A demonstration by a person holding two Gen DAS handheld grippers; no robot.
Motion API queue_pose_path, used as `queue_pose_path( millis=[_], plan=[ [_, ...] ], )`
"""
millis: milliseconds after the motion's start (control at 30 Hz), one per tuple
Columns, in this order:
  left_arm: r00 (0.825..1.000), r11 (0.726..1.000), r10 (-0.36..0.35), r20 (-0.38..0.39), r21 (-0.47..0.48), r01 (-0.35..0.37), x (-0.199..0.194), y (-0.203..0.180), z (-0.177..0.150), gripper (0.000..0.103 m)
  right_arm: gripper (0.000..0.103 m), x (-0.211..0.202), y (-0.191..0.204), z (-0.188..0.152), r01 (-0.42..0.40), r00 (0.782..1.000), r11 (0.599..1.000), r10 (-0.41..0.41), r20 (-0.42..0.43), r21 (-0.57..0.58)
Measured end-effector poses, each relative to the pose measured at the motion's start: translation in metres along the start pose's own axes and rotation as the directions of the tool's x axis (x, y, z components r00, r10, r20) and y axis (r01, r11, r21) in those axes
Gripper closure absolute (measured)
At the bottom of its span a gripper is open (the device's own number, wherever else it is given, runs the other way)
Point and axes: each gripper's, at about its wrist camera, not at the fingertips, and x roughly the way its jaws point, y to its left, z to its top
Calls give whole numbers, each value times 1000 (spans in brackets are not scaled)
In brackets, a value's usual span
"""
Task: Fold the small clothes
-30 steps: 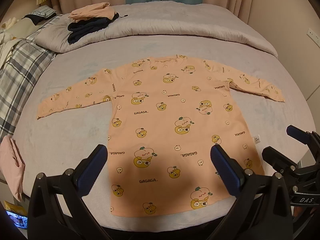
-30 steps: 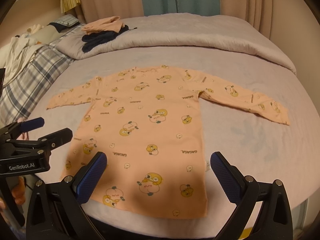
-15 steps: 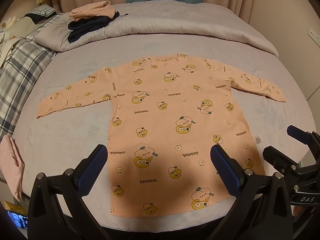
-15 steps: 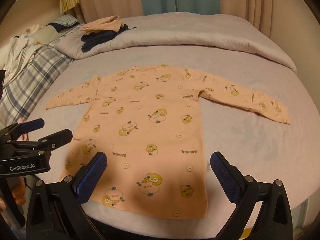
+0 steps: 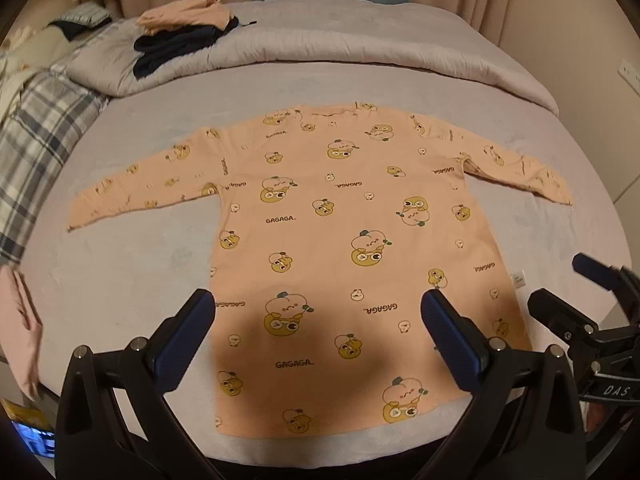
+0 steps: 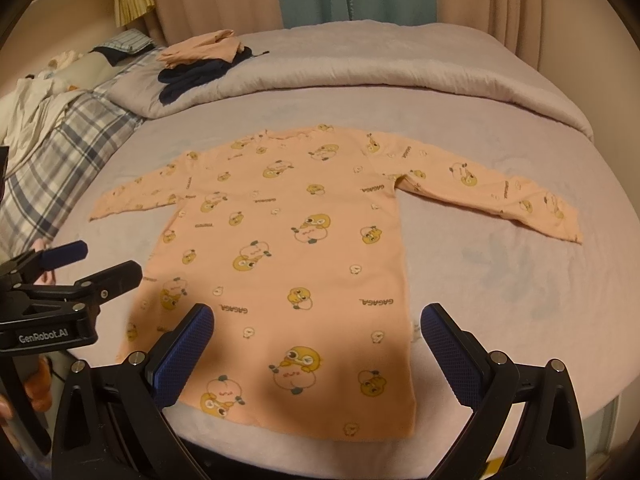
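On pale grey bedsheet [image 5: 120,272]: peach long-sleeved shirt with yellow cartoon print [image 5: 344,248] laid flat, sleeves spread, hem nearest cameras. Left gripper [image 5: 318,332] held above hem, blue-padded fingers spread, nothing gripped. Right gripper [image 6: 318,336] likewise spread over hem's other side. Folded peach-and-navy clothes stack [image 5: 184,32] seen beyond shirt collar on rolled grey duvet [image 5: 360,44].

Open grey bed sheet [image 5: 132,264] at nine and three o'clock of the flat peach shirt [image 5: 344,248], hemmed in at twelve by a rolled duvet [image 5: 360,40] bearing stacked clothes [image 5: 180,36], possibly folded.
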Motion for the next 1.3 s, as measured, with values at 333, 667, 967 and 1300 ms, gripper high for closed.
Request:
queue_pose_path(
  millis=[333,667,967,1300],
  plan=[
    [992,979,-103,-79,-186,87,45,39,4,0,1,35,-126,-23,-152,988,870,135,69,469],
    [970,942,-218,-108,-284,180,77,52,12,0,1,41,-248,-43,-177,980,627,37,198,759],
    [948,894,-301,-103,-376,243,92,56,29,0,1,75,-300,-30,-308,949,421,73,306,853],
    [970,920,-244,-12,-320,227,72,57,41,1,6,83,-332,-9,-276,943,408,-58,326,870]
  ],
)
